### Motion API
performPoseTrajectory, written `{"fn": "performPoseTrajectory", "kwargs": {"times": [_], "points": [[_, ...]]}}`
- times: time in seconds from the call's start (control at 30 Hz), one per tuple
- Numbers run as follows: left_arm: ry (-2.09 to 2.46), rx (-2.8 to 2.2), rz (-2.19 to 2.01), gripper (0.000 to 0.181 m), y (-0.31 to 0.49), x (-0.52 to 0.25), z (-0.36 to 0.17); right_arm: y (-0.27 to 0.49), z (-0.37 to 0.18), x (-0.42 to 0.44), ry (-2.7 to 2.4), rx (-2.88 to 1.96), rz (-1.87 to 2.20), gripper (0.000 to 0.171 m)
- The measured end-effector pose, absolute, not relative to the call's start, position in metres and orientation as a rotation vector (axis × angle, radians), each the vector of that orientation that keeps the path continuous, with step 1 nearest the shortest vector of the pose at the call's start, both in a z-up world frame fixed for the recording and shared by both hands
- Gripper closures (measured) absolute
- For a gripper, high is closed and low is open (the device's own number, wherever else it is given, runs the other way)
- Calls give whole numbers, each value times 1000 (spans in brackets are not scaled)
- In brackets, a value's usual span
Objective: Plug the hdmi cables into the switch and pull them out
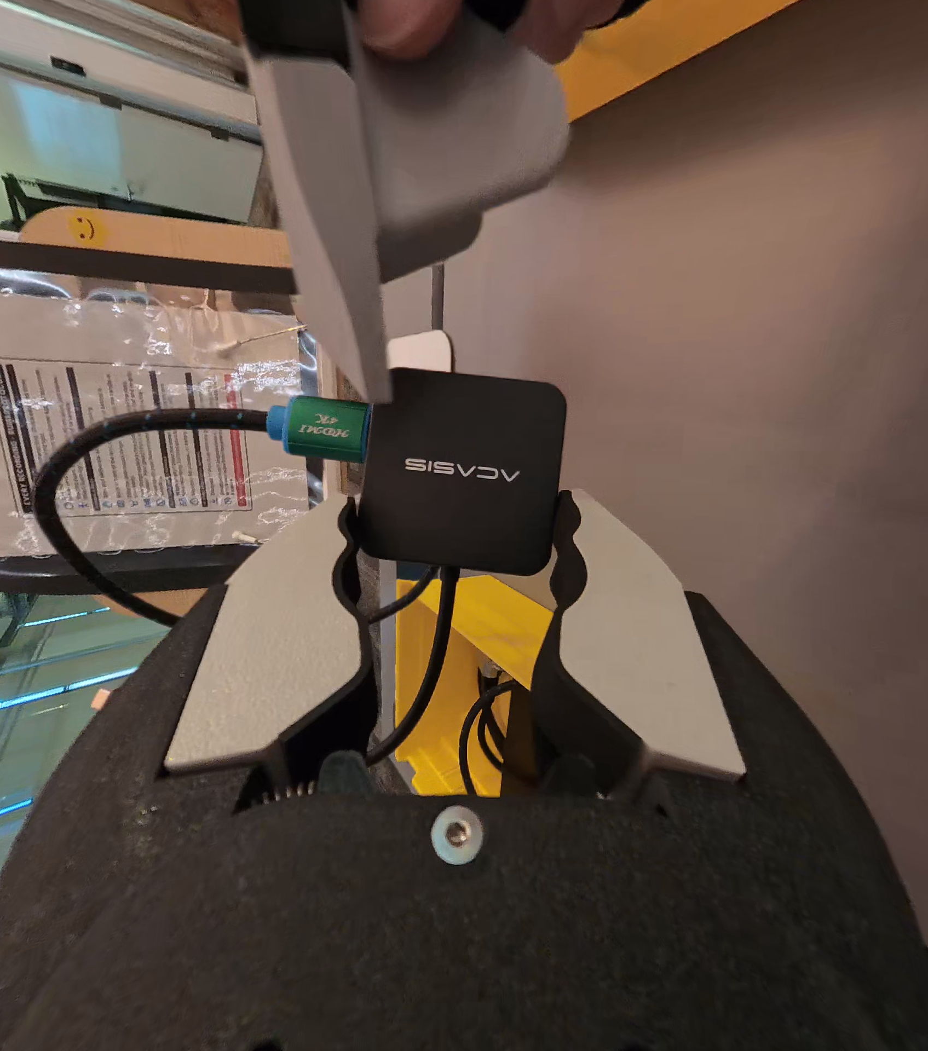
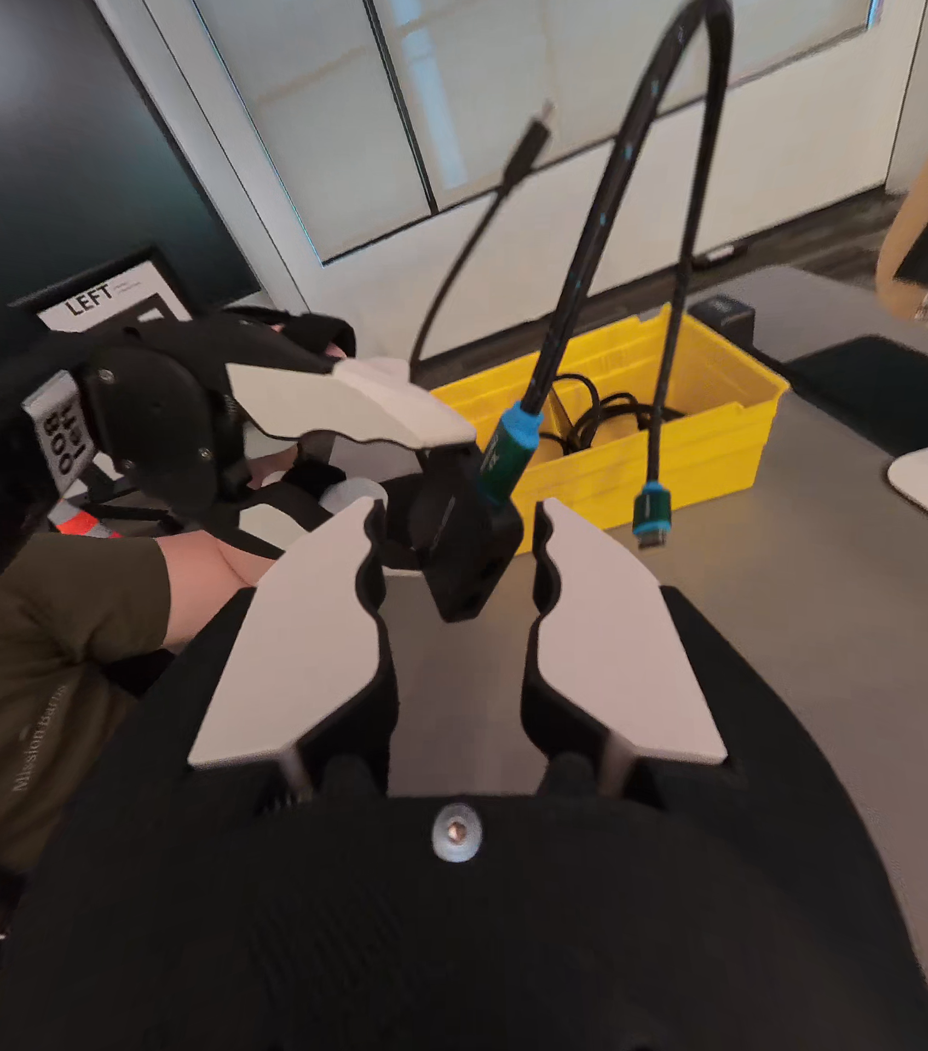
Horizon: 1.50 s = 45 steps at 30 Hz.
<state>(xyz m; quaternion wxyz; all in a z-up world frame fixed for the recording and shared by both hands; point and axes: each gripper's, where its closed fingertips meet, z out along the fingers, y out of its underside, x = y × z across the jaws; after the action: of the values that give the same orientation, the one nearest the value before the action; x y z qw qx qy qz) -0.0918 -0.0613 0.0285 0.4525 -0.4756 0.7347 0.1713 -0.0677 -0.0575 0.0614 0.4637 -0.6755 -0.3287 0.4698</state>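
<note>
At the centre of the left wrist view, the left claw pinches the small black square HDMI switch by its lower edges. A braided black HDMI cable with a green-and-blue plug sits in the switch's left side. The right claw hangs spread just below the switch, gripping nothing. Behind, at right of centre in the right wrist view, a yellow plastic bin on the grey surface holds coiled thin black cords (their ends hidden). The cable's other plug dangles before the bin.
</note>
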Motion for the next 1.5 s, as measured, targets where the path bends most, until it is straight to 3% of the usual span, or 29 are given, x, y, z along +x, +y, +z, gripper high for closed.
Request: {"fn": "performPoseTrajectory", "kwargs": {"times": [0.17,0.23,0.3,0.5,0.57,0.6,0.87,1.0,1.27,1.5], "points": [[1808,-1184,383,116,-61,-88,28,-53,33,-82,-813,-1775,1214,124],[1804,-1179,374,116,-62,-88,29,-58,35,-88,-832,-1760,1310,151],[1766,-1148,362,116,-63,-86,36,-62,45,-87,-800,-1707,1441,157],[1609,-1077,277,122,-67,-75,59,-64,67,-67,-836,-1628,1355,156],[1594,-1048,270,157,-71,-76,63,-61,77,-47,-845,-1612,1256,156],[1575,-1035,249,160,-73,-77,68,-61,82,-34,-844,-1604,1219,157],[1481,-1234,-145,160,-76,-81,82,-75,68,124,-997,-1676,610,156],[1487,-1330,-177,160,-68,-81,69,-106,67,179,-897,-1685,663,156],[1507,-1417,-124,164,-50,-74,44,-96,41,242,-657,-1830,528,157],[1550,-1449,-121,166,-48,-68,28,-71,44,235,-688,-1797,393,156]]}}
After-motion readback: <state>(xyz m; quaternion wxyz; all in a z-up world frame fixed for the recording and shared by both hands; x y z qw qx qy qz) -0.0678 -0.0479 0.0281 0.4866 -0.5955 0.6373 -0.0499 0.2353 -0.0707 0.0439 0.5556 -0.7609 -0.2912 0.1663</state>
